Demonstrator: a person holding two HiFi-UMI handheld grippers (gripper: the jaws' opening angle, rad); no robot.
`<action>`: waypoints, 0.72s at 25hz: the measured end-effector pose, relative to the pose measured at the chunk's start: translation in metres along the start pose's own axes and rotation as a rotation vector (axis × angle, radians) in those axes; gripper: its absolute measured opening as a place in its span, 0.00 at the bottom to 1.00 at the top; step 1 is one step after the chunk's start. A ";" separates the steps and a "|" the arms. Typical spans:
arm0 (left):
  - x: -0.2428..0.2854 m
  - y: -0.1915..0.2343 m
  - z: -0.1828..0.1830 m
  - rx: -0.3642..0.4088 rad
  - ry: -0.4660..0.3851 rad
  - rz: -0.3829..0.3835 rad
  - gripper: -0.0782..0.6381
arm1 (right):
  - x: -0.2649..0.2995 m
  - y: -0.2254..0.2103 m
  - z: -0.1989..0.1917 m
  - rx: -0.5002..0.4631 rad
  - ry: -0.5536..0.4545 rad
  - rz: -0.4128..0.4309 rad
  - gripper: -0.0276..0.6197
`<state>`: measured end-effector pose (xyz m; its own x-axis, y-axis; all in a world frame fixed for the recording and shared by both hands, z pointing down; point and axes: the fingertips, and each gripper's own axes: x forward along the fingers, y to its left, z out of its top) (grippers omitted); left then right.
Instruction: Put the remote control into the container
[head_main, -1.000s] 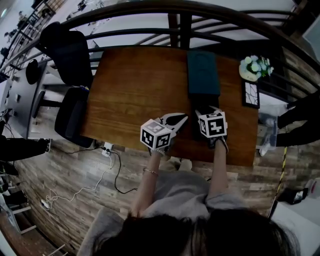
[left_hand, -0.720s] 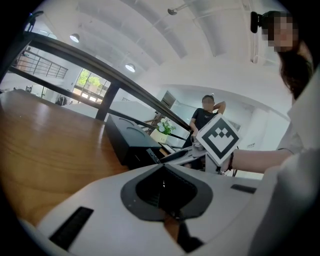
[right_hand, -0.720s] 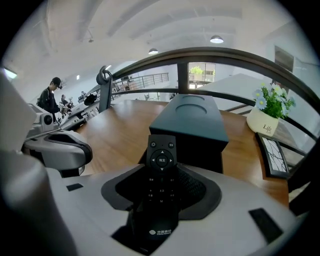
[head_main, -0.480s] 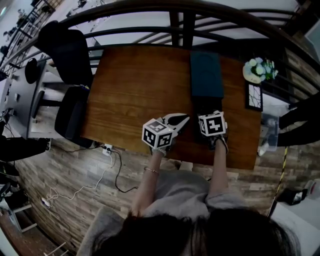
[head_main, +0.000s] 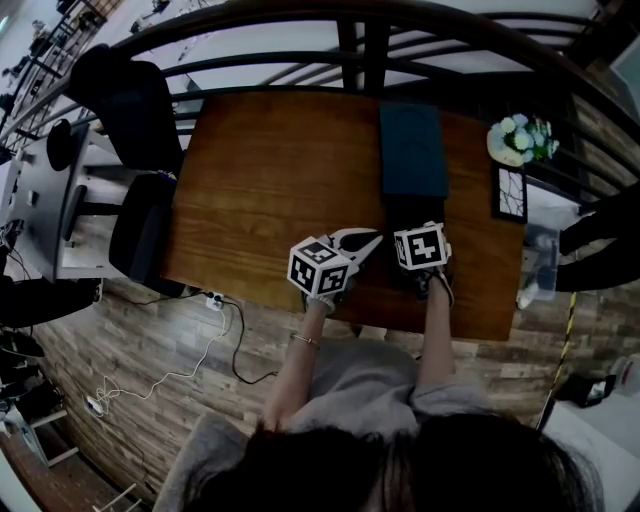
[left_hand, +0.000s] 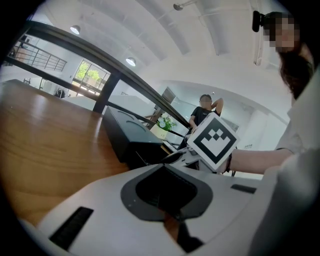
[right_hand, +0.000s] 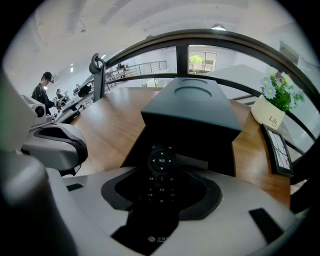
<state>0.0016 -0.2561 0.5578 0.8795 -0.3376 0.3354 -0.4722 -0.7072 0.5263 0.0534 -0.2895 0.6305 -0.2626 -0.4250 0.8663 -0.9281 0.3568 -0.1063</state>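
Remote control (right_hand: 161, 161) unchanged in right gripper (right_hand: 163, 176)

The white flower pot (right_hand: 270, 117) is bearing "Life"; the black remote control (right_hand: 161, 175) is showing "确定" and "M" on buttons.

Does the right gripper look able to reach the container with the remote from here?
Probably yes. The right gripper, shut on the remote control, sits just before the container, whose dark near side looks open. Nothing lies between; the left gripper stands aside.
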 end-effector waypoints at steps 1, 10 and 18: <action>0.000 0.001 0.000 -0.002 0.002 0.001 0.11 | 0.000 0.000 0.001 -0.001 0.002 0.001 0.35; 0.005 0.005 -0.001 -0.012 0.007 0.006 0.11 | 0.005 -0.006 -0.012 0.012 0.095 -0.046 0.35; 0.006 0.003 -0.001 -0.007 0.010 0.008 0.11 | 0.005 -0.009 -0.013 0.006 0.093 -0.056 0.35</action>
<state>0.0055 -0.2595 0.5617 0.8753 -0.3370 0.3468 -0.4792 -0.7002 0.5292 0.0635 -0.2838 0.6423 -0.1852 -0.3652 0.9123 -0.9424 0.3293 -0.0595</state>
